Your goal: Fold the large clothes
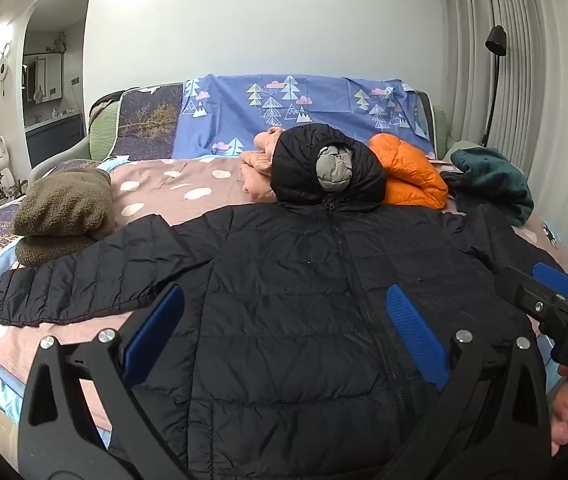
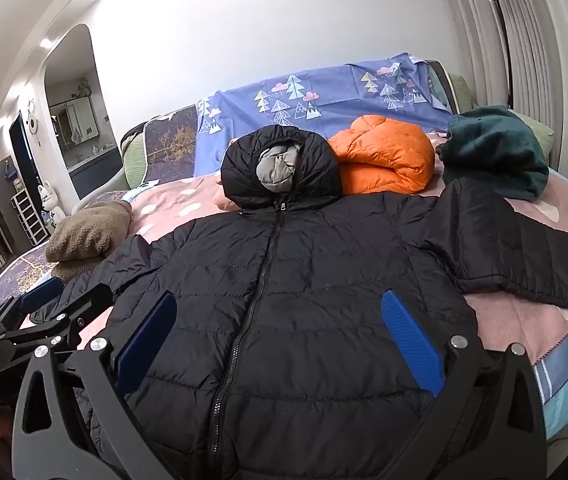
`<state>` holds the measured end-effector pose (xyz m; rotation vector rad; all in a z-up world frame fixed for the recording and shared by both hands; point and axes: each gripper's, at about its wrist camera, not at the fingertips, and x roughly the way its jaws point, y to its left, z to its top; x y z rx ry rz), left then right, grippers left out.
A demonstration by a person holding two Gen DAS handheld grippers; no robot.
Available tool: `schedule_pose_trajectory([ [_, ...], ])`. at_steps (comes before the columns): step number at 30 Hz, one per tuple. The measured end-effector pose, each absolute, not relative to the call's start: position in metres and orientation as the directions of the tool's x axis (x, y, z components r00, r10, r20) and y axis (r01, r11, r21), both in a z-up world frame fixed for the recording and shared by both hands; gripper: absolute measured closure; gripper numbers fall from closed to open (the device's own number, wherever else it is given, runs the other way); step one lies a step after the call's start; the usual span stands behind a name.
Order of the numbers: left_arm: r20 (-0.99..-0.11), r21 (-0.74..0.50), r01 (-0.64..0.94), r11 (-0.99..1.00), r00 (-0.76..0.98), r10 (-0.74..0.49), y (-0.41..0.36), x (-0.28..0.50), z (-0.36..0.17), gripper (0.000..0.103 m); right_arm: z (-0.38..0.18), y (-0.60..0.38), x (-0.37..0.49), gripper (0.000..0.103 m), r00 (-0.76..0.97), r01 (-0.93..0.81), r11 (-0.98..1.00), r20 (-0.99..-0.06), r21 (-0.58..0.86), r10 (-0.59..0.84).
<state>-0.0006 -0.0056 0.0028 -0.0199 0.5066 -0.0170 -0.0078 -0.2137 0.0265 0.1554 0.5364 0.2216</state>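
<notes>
The black hooded puffer jacket [image 1: 284, 280] lay flat and face up on the bed [image 1: 188, 188], zipped, its long axis running straight away from both cameras, hem nearest and hood [image 1: 324, 168] far up by the pile of other clothes. Both sleeves were spread sideways: the left sleeve [image 1: 96, 288] stretched out towards the bed's left edge, the right sleeve [image 2: 524, 256] angled out over the pink spotted cover. The left gripper [image 1: 284, 336] hung above the lower left half of the body, fingers wide apart with nothing between them but air over the quilting; the right gripper [image 2: 280, 340] hovered likewise over the lower right half, fingers spread, gripping nothing. By my reading no fold had been made, and each sleeve lay outward from its own gripper, so left looked the nearer hand for the left sleeve and right for the right. Beyond the hood sat a rolled orange down jacket [image 2: 384, 156], a dark green fleece [image 2: 496, 148] close beside the right shoulder, a peach garment [image 1: 258, 168], and a folded brown fleece [image 1: 64, 212] just beyond the left sleeve; that last seemed the likeliest to get in the way
</notes>
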Motion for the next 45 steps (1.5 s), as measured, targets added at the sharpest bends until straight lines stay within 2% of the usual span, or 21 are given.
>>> schedule_pose_trajectory([
  [45, -0.534, -0.07, 0.042, 0.997, 0.843, -0.073, -0.002, 0.005, -0.007, 0.002, 0.019, -0.211, -0.006, 0.001, 0.823, -0.191, 0.958, -0.497, 0.213, 0.274],
])
